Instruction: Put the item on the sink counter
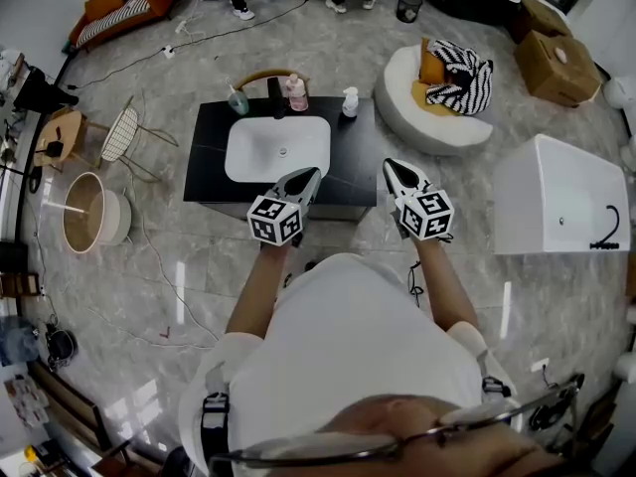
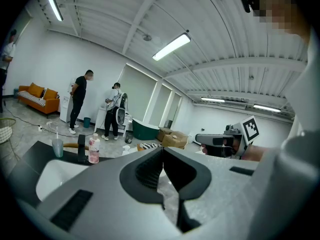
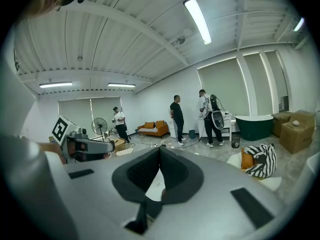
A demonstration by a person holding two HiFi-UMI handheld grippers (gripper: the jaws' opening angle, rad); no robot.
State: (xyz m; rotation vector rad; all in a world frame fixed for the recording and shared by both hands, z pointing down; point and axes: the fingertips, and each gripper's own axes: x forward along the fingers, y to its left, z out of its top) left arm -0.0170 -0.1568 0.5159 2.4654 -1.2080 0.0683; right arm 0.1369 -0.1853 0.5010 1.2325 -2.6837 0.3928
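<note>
The person stands facing the desk (image 1: pixel 207 157), both forearms stretched forward side by side. Each gripper points ahead and slightly down. From the head view, the left gripper (image 1: pixel 314 172) shows over the desk's near edge by the basin (image 1: pixel 278 147), and the right gripper (image 1: pixel 389 164) over its near right corner. Both sets of jaws are closed with nothing between them.

A cup (image 1: pixel 237 101), a pink bottle (image 1: pixel 296 94) and a pump bottle (image 1: pixel 350 102) stand along the desk's far edge, well beyond the jaws, either side of the black tap (image 1: pixel 275 96). Which of them is the item cannot be told.

A round white seat (image 1: pixel 412 117) lies right of the desk, a white tub (image 1: pixel 556 195) further right, and a wire chair (image 1: pixel 120 133) and basket (image 1: pixel 89 213) to the left.
</note>
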